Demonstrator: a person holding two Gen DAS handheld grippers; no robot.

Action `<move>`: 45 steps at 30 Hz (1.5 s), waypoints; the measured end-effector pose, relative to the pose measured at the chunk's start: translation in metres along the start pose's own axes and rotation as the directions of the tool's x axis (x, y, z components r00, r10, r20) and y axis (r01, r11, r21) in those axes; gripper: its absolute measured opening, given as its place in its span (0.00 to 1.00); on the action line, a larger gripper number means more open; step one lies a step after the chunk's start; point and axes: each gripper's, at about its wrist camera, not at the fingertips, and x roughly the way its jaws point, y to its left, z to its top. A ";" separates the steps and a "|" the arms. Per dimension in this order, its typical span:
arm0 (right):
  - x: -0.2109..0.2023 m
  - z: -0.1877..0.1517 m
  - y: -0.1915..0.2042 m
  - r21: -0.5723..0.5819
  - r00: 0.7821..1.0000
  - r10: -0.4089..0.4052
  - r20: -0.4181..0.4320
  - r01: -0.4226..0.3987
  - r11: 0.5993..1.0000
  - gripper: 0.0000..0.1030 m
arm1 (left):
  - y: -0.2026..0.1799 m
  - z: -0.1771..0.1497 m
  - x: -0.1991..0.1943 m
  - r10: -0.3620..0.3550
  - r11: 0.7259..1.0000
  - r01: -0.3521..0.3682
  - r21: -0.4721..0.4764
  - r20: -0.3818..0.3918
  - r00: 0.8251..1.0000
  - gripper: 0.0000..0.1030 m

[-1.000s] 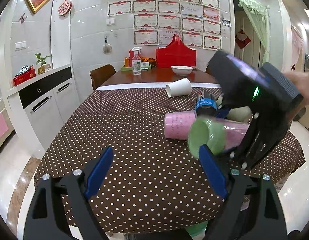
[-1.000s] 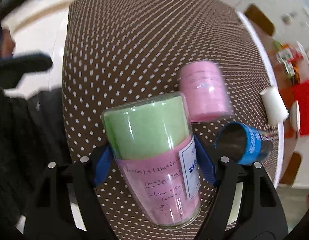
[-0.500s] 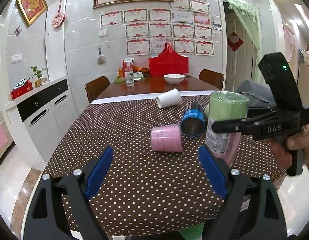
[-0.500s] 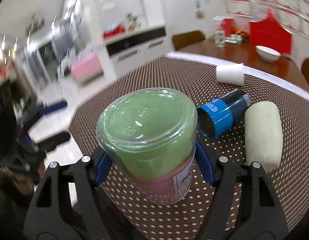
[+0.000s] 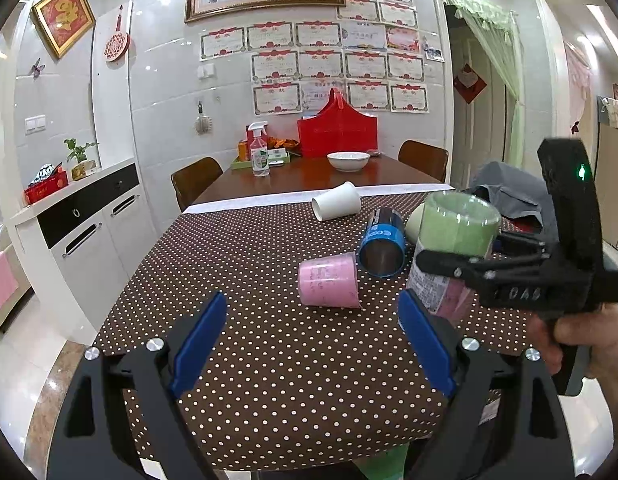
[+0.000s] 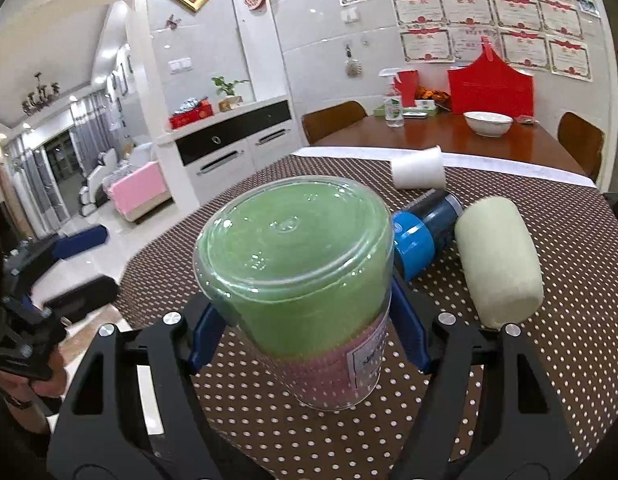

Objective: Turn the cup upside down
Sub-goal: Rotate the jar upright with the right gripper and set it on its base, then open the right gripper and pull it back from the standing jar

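A clear plastic cup [image 6: 293, 264] with green and pink lining stands base-up, mouth down, close over the dotted tablecloth [image 6: 269, 432]. I cannot tell whether its rim touches the cloth. My right gripper [image 6: 309, 320] is shut on the cup's sides. In the left wrist view the same cup [image 5: 453, 240] sits at the right, held by the right gripper [image 5: 429, 260], with a hand [image 5: 589, 344] on its grip. My left gripper [image 5: 313, 332] stays open and empty near the table's front edge, left of the cup.
Lying on their sides behind the held cup are a pink cup [image 5: 329, 284], a blue cup [image 5: 383, 246], a white paper cup [image 5: 336, 201] and a pale green cup [image 6: 497, 260]. Farther back a wooden table holds a white bowl [image 5: 348, 160] and a spray bottle [image 5: 259, 152].
The right gripper has turned the clear cup from lying sideways to base-up and brought it lower toward the cloth. The left gripper has stayed open and nearly still.
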 end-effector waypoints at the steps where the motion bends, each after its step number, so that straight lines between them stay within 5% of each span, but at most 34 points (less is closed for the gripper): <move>1: 0.002 -0.002 0.000 -0.003 1.000 -0.010 -0.005 0.010 1.000 0.69 | 0.000 0.000 0.000 -0.001 1.000 0.001 -0.001 -0.002 1.000 0.83; 8: 0.011 -0.012 0.000 -0.014 0.998 -0.064 -0.010 0.063 0.998 0.70 | 0.000 -0.002 0.002 -0.002 1.000 0.002 -0.003 -0.009 1.000 0.83; 14: 0.010 -0.013 0.001 -0.015 0.996 -0.087 0.001 0.087 0.996 0.94 | 0.000 -0.002 0.003 -0.002 1.000 0.002 -0.005 -0.008 1.000 0.83; 45: -0.039 0.007 -0.004 0.026 0.979 -0.183 0.086 0.181 0.983 0.94 | -0.014 0.010 -0.015 -0.002 1.000 0.002 0.013 0.030 1.000 0.83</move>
